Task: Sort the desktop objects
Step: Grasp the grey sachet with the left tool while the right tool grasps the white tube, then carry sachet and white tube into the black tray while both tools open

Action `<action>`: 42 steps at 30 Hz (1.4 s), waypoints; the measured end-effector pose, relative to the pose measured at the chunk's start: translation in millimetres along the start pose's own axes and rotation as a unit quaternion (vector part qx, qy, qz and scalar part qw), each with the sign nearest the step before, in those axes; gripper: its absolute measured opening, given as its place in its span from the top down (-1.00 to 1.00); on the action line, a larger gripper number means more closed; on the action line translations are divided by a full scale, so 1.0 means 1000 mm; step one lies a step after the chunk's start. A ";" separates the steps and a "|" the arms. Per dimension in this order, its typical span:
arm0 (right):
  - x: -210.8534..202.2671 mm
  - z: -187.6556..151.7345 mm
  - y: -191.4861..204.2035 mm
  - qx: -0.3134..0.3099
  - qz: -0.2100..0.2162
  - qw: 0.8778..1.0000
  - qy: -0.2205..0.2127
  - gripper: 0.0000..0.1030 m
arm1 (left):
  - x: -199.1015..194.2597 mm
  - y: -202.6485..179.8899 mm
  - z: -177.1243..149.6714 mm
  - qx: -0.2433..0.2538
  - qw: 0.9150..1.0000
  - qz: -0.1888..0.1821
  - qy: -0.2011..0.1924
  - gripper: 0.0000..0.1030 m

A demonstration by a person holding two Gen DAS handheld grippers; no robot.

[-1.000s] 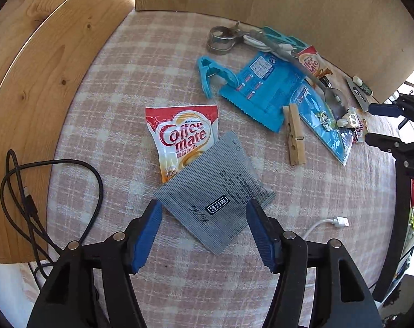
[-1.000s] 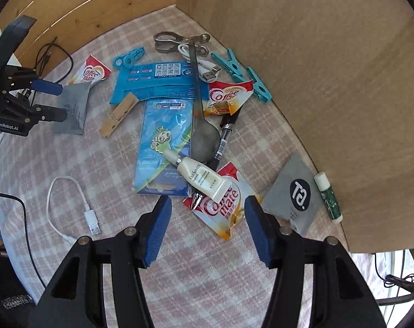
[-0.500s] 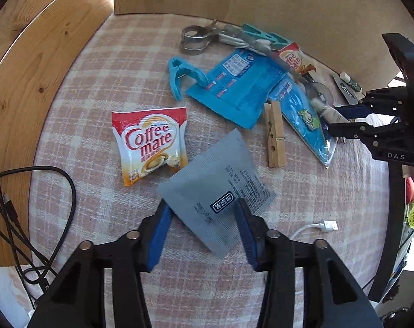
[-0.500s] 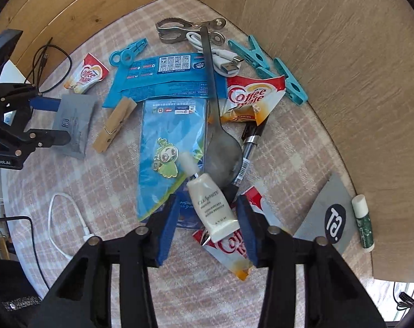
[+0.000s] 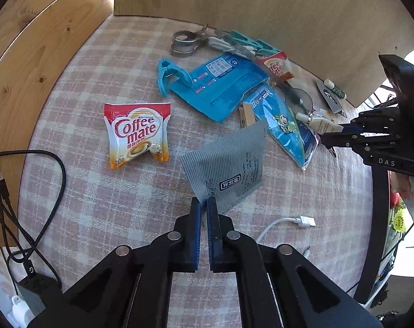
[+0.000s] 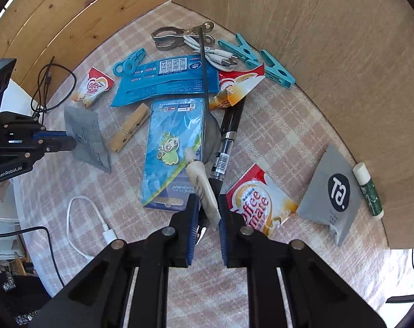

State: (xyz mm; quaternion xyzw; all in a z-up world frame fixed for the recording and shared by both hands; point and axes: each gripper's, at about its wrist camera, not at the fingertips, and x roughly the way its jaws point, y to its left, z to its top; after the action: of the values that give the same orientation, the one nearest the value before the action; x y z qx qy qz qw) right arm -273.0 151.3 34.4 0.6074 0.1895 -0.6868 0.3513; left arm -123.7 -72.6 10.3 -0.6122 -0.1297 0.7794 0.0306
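My left gripper point(image 5: 203, 205) is shut on the near corner of a grey striped sachet point(image 5: 229, 166), which stands lifted off the checked cloth; it also shows in the right wrist view point(image 6: 86, 139). My right gripper point(image 6: 207, 205) is shut on a small cream tube point(image 6: 203, 188), seen from the left wrist as well point(image 5: 320, 124). The tube is held above a blue cartoon packet point(image 6: 171, 147), beside a black pen point(image 6: 227, 139) and a spoon point(image 6: 207, 104).
A Coffee mate sachet point(image 5: 137, 134) lies left of the grey one. Blue packet point(image 5: 220, 87), wooden peg point(image 6: 129, 131), teal pegs point(image 6: 259, 57), metal clip point(image 6: 177, 35), white cables point(image 6: 86, 224), grey Ta sachet point(image 6: 332, 194), lip balm point(image 6: 369, 188). Wooden walls enclose the back.
Both grippers have closed: the left on the grey sachet's corner and raised it, the right on the cream tube, lifting its tail end.
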 end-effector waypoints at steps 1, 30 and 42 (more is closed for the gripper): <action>0.001 -0.002 -0.001 0.001 -0.005 1.000 0.001 0.74 | 0.001 0.000 0.000 0.001 1.000 0.000 -0.001 0.95; -0.022 -0.003 0.032 0.003 -0.018 1.000 -0.023 0.90 | -0.026 -0.027 0.008 0.025 0.999 -0.013 -0.032 1.00; -0.094 -0.063 0.039 0.070 -0.021 0.993 -0.096 0.90 | -0.076 -0.098 -0.009 0.093 0.994 -0.024 -0.057 1.00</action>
State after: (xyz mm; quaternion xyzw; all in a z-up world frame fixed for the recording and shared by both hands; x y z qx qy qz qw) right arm -199.1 191.7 119.9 0.5581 0.1189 -0.7604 0.3101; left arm -107.4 7.8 103.4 -0.5577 -0.0725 0.8209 0.0987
